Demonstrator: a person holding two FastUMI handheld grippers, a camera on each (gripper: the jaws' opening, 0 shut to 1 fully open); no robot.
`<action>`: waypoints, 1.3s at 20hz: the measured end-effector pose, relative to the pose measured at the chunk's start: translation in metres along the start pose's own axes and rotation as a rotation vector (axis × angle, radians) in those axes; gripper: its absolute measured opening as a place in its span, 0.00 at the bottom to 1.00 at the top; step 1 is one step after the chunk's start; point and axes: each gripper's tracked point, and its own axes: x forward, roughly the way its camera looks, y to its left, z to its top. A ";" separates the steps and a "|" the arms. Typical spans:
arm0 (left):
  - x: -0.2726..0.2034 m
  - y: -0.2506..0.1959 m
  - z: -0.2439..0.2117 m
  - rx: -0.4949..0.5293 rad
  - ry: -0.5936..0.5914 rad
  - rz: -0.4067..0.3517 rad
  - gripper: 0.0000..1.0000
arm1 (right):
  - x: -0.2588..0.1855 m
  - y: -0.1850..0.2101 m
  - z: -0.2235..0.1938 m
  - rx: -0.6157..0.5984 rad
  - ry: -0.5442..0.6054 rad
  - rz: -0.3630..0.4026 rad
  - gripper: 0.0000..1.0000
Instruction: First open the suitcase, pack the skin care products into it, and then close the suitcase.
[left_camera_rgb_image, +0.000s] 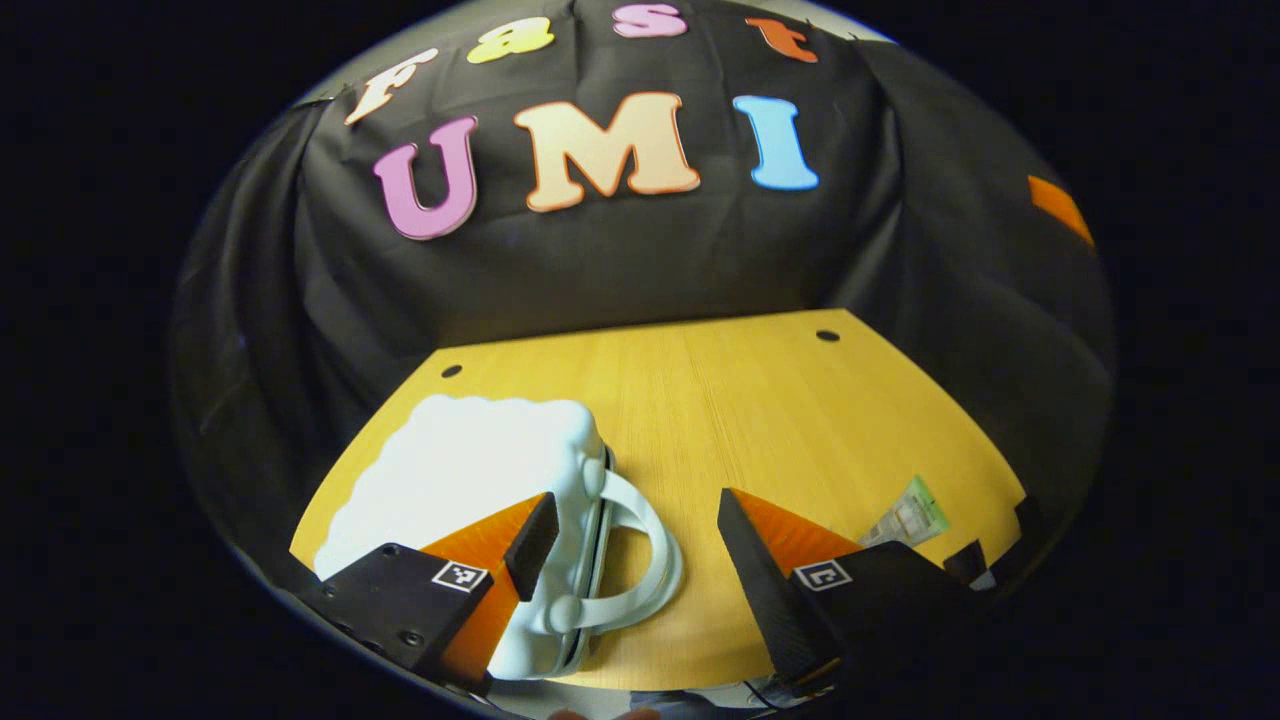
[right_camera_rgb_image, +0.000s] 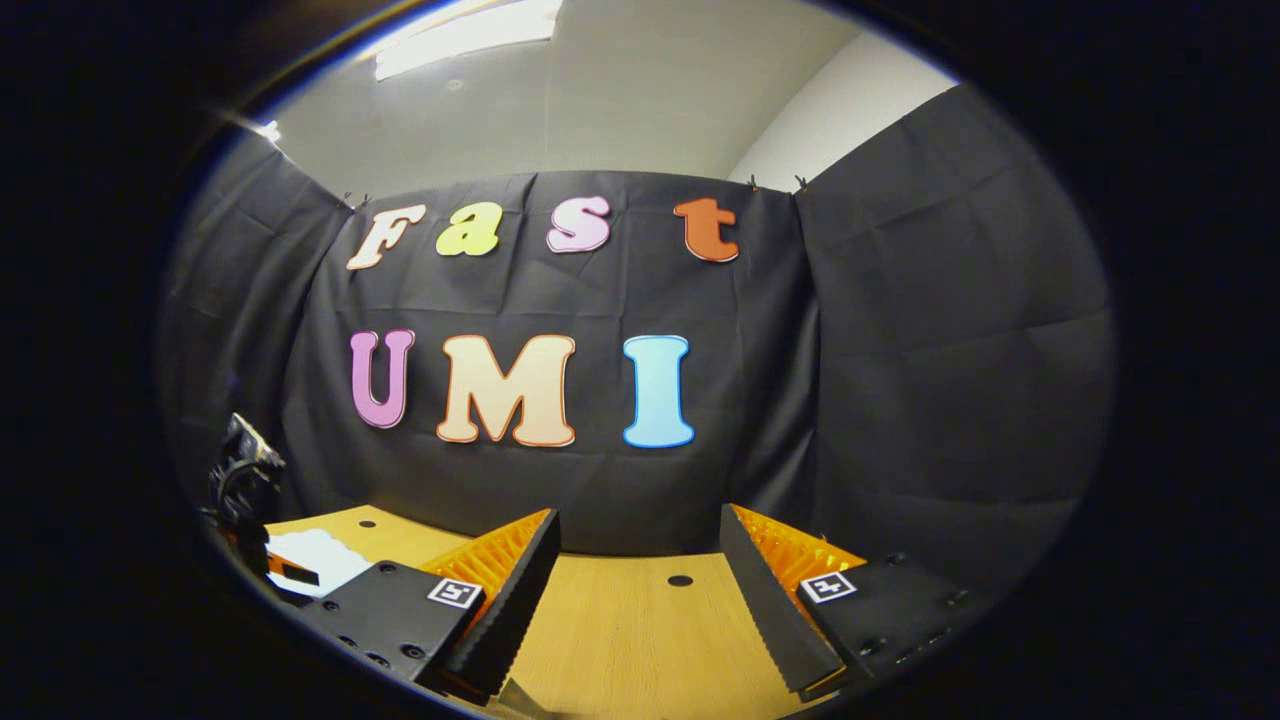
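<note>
Currently the left gripper (left_camera_rgb_image: 635, 540), fingers wide, hovers over the closed white suitcase (left_camera_rgb_image: 470, 490) at seven o'clock; its handle (left_camera_rgb_image: 640, 560) could slip free, dragging it across the desk (left_camera_rgb_image: 760, 410).

The table (left_camera_rgb_image: 760, 420) is of pale wood with fine straight grain, smooth and a little shiny; on it the suitcase (left_camera_rgb_image: 480, 470) looks like white plastic, smooth and matt; the tube (left_camera_rgb_image: 908, 515) right of the suitcase seems glossy plastic; the gripper fingers (right_camera_rgb_image: 770, 590) are black, ribbed, matt.
</note>
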 end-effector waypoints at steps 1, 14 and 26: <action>0.008 -0.001 -0.008 0.010 0.033 -0.008 0.95 | -0.002 -0.001 -0.005 -0.016 0.014 -0.009 0.99; 0.071 -0.020 -0.071 -0.066 0.328 -0.094 0.80 | -0.024 0.000 -0.036 -0.133 0.136 -0.035 1.00; 0.064 -0.016 -0.057 -0.026 0.390 -0.114 0.02 | -0.009 0.051 -0.034 -0.112 0.087 0.112 0.99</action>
